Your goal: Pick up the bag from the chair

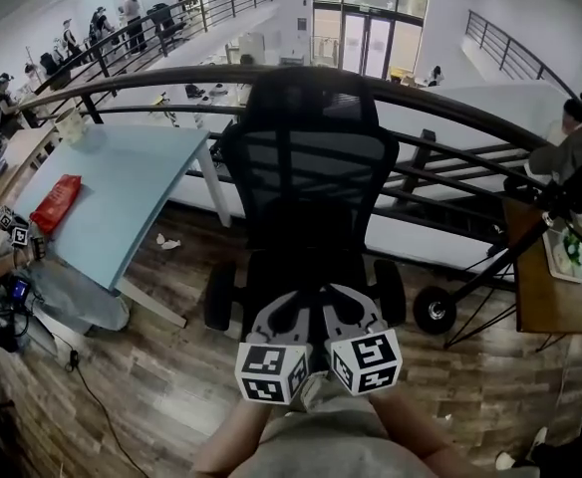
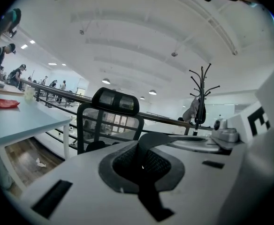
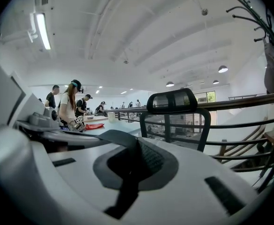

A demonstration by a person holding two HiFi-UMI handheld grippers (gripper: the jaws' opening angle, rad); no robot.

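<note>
A black mesh office chair (image 1: 311, 167) stands straight ahead against the railing, its dark seat (image 1: 306, 267) facing me. I can make out no bag on the seat or backrest in any view. My left gripper (image 1: 289, 312) and right gripper (image 1: 349, 309) are held side by side just in front of the seat, marker cubes toward me. In the left gripper view the left gripper (image 2: 141, 161) has its jaws pressed together with nothing between them, and the chair (image 2: 110, 121) rises beyond. The right gripper (image 3: 134, 158) is likewise shut and empty, with the chair (image 3: 174, 121) behind it.
A light-blue table (image 1: 122, 197) carrying a red packet (image 1: 56, 202) stands to the chair's left. A curved metal railing (image 1: 450, 118) runs behind the chair. A wooden table (image 1: 560, 297) and a wheeled stand (image 1: 436, 310) are at the right. A coat stand (image 2: 200, 97) is nearby, and people work at the far left.
</note>
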